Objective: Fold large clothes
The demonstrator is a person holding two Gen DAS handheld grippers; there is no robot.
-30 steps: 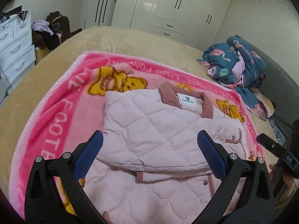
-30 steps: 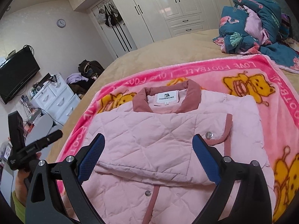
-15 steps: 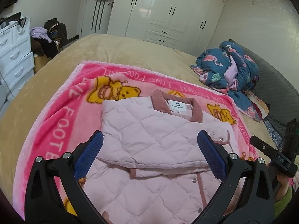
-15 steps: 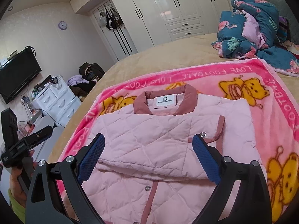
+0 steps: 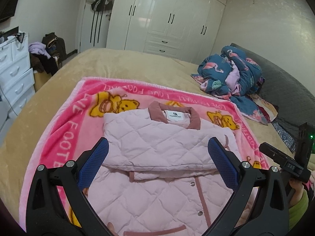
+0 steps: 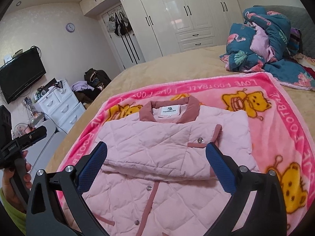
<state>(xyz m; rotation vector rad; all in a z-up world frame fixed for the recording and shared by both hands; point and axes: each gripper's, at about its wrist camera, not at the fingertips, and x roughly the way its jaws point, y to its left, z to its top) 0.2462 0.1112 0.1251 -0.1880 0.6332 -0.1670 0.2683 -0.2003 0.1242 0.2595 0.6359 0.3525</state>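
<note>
Both claws hang released over the near end of the pink jacket [image 5: 157,157], nothing between the pads: the left gripper [image 5: 158,164] spread wide, the right gripper [image 6: 156,164] with jaws that have just been opening further. The sleeves look folded across the chest, so the next move is probably to take the near hem and carry it toward the collar. The jacket lies flat on the pink blanket [image 6: 275,122] on the bed [image 5: 128,64], long axis running away from the cameras, collar farthest.
</note>
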